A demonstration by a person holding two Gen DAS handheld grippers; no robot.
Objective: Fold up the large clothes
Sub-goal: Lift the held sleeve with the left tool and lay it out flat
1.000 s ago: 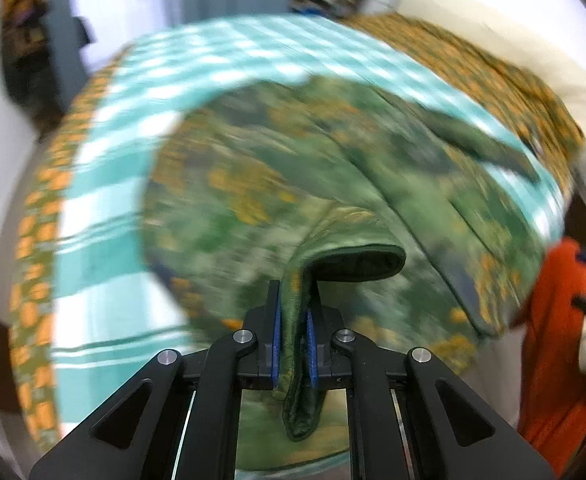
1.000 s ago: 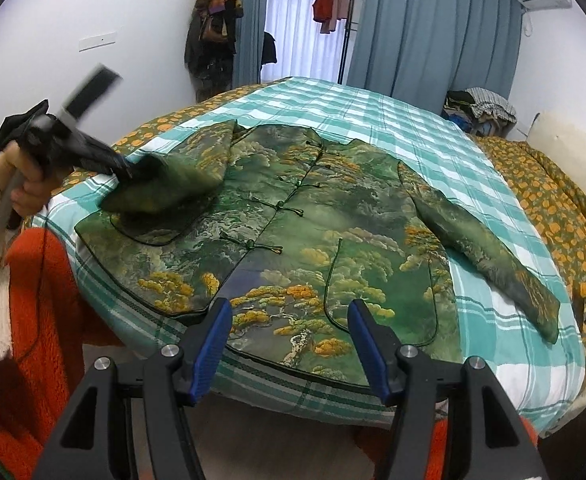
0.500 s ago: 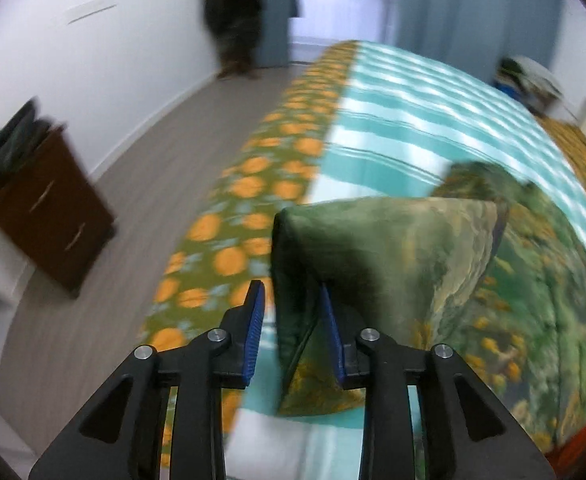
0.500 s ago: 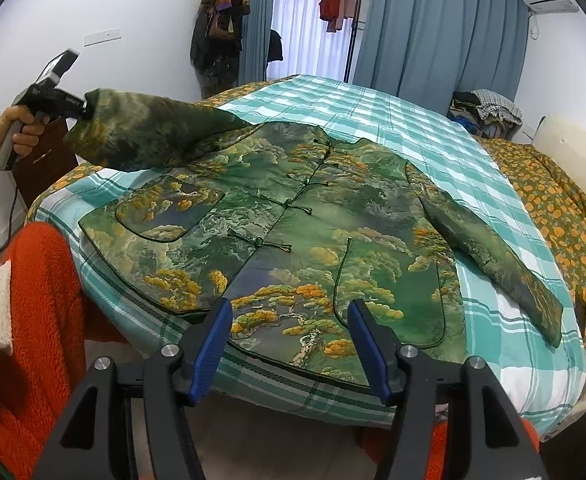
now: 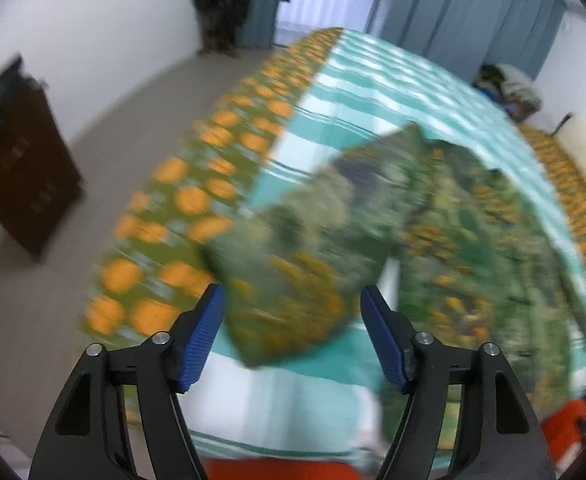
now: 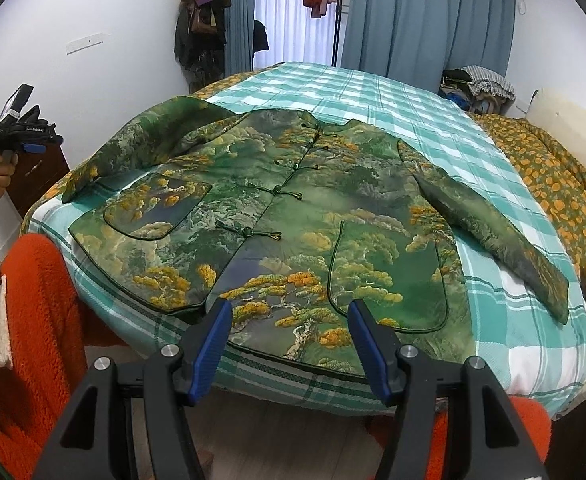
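A green coat point(image 6: 293, 216) printed with pines and clouds lies face up on the checked teal sheet point(image 6: 373, 96), both sleeves spread outward. Its left sleeve point(image 6: 133, 148) stretches flat toward the bed's left edge; in the left wrist view the same sleeve point(image 5: 293, 264) lies blurred on the sheet, its cuff just beyond the fingertips. My left gripper point(image 5: 293, 312) hovers above that cuff with its jaws opening and nothing pressed between the pads. A hand holds the left gripper point(image 6: 41, 142) off the bed's left side. My right gripper point(image 6: 289, 320) stands open above the coat's hem.
An orange-flowered quilt point(image 6: 553, 168) covers the bed under the sheet. A dark wooden cabinet point(image 5: 17, 168) stands by the left wall. Clothes are piled at the far right corner point(image 6: 477, 84). Orange fleece sleeves point(image 6: 41, 320) sit at the near edge.
My left gripper carried the sleeve outward to the left, laid it flat and let go, its jaws spreading apart. The right gripper stayed put.
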